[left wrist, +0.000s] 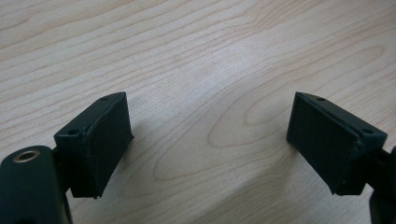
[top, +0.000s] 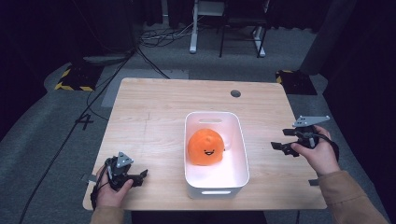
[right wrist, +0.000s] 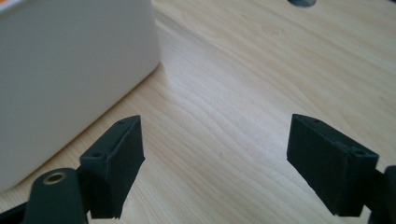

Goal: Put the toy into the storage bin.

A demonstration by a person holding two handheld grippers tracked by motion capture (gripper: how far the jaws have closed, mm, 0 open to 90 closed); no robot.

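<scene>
Now orange plush [top: 205,147] in white bin [top: 239,140], grippers apart

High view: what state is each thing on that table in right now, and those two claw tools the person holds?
Orange plush ball: lying inside the bin, smiling face toward the camera.
White bin: upright on the table, open-topped.
Left gripper: open, nothing between its jaws, low over the table.
Right gripper: open, holding nothing, right of the bin.

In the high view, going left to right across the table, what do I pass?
Left gripper, open, at the table's near left corner → white bin holding the orange smiling plush → right gripper, open, at the right edge.
</scene>
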